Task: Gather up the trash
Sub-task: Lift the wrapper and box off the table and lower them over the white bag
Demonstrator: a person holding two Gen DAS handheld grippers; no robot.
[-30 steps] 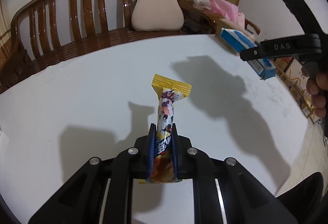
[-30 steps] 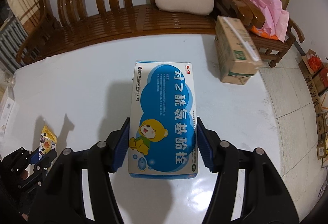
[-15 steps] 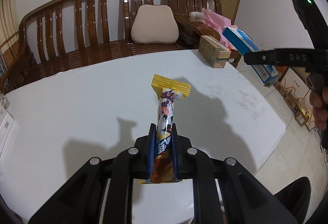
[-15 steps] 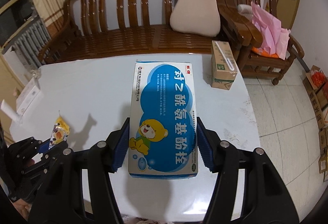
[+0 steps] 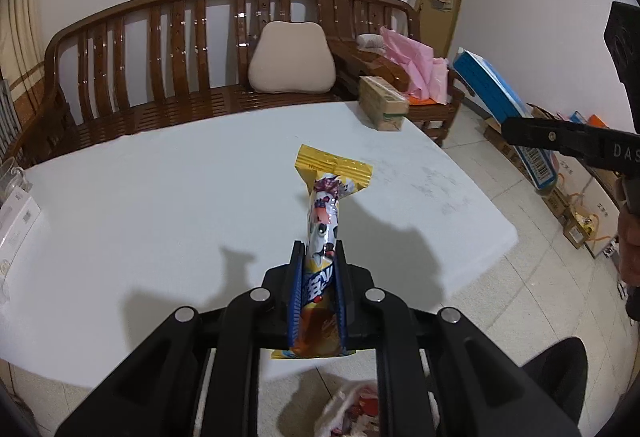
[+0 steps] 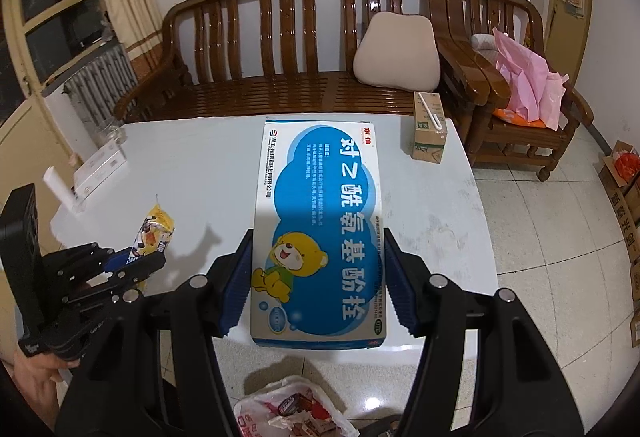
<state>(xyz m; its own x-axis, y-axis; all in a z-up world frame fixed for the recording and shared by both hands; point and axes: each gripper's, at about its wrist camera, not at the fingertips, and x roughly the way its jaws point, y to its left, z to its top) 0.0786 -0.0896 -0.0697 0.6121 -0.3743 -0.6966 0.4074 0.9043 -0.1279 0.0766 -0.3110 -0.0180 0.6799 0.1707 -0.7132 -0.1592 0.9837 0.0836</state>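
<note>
My left gripper (image 5: 318, 257) is shut on a yellow snack wrapper (image 5: 326, 205) and holds it above the near edge of the white table (image 5: 160, 197). My right gripper (image 6: 318, 249) is shut on a blue and white medicine box (image 6: 320, 221), also held above the table's near edge. The box also shows at the right of the left wrist view (image 5: 504, 105), and the wrapper at the left of the right wrist view (image 6: 154, 231). A white plastic bag with trash in it (image 6: 292, 411) lies on the floor below both grippers; it also shows in the left wrist view (image 5: 352, 411).
A brown drink carton (image 6: 430, 127) lies on the table's far right corner. White boxes (image 6: 100, 167) and a glass (image 6: 110, 129) sit at the table's left edge. A wooden bench (image 6: 300, 49) with a cushion stands behind. Cardboard boxes (image 6: 624, 189) line the floor at right.
Both grippers have pulled back and up from the table with their items. The table's near edge and the trash bag on the floor have come into view.
</note>
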